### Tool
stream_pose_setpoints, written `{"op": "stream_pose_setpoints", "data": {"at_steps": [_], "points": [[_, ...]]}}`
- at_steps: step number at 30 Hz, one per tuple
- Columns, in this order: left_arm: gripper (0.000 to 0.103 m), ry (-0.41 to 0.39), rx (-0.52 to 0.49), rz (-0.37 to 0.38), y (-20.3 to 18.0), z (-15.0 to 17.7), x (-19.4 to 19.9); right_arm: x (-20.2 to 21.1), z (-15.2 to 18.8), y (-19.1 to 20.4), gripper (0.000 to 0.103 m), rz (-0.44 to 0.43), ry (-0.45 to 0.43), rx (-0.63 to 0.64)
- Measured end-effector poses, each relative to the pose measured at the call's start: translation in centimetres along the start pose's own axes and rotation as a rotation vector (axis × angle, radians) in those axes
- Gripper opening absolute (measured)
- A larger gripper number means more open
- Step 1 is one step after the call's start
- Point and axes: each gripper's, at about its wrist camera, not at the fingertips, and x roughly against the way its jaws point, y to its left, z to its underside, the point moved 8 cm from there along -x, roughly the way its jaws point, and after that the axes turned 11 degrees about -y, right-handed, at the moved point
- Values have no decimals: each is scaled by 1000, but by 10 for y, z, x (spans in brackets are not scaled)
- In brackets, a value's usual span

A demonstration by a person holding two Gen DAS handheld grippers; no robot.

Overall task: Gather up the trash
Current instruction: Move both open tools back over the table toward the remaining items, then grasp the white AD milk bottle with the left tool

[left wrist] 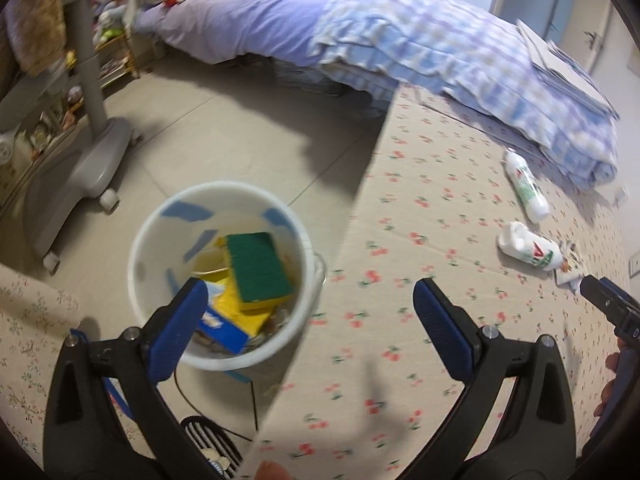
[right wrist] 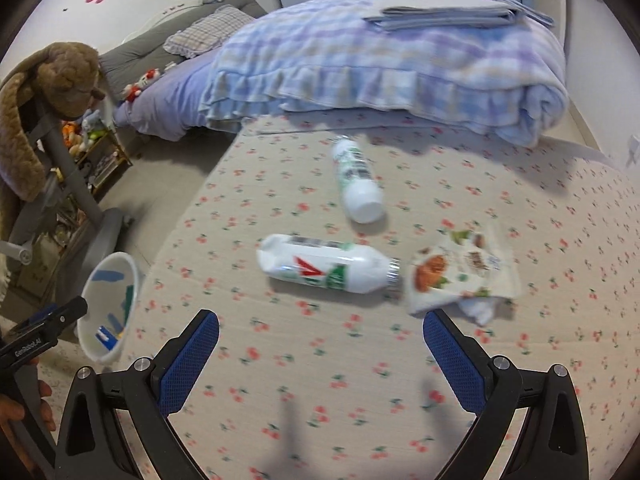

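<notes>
left wrist view: my left claw [left wrist: 308, 308] spread wide, nothing in it, hanging over the edge of the cherry-print mattress [left wrist: 432, 208]
bin: white bucket [left wrist: 138, 264] on the floor beside the mattress, green sponge [left wrist: 258, 266] inside
right wrist view: my right claw [right wrist: 320, 340] wide too, empty
trash: crushed bottle [right wrist: 324, 264], second bottle [right wrist: 356, 182], wrapper [right wrist: 460, 268], all lying on the mattress ahead of the right claw

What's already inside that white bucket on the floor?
In the white bucket a yellow sponge with a green scouring face lies on top, over yellow and blue packaging. Whatever sits beneath them is covered, and the left hand-held gripper hides part of the bottom.
</notes>
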Motion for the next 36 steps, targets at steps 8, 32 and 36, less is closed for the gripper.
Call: {"op": "stream_pose_setpoints", "data": {"at_steps": [8,32,36], "points": [[102,17,-47,70,-49,4,-8,13,0,-53,103,39,-8,-44],[102,-49,-394,322,-205,4,-28,32,16,-179,103,123,-16,-122],[102,-78,-518,384,-235,-1,-34,30,19,-187,103,115,3,-153]]}}
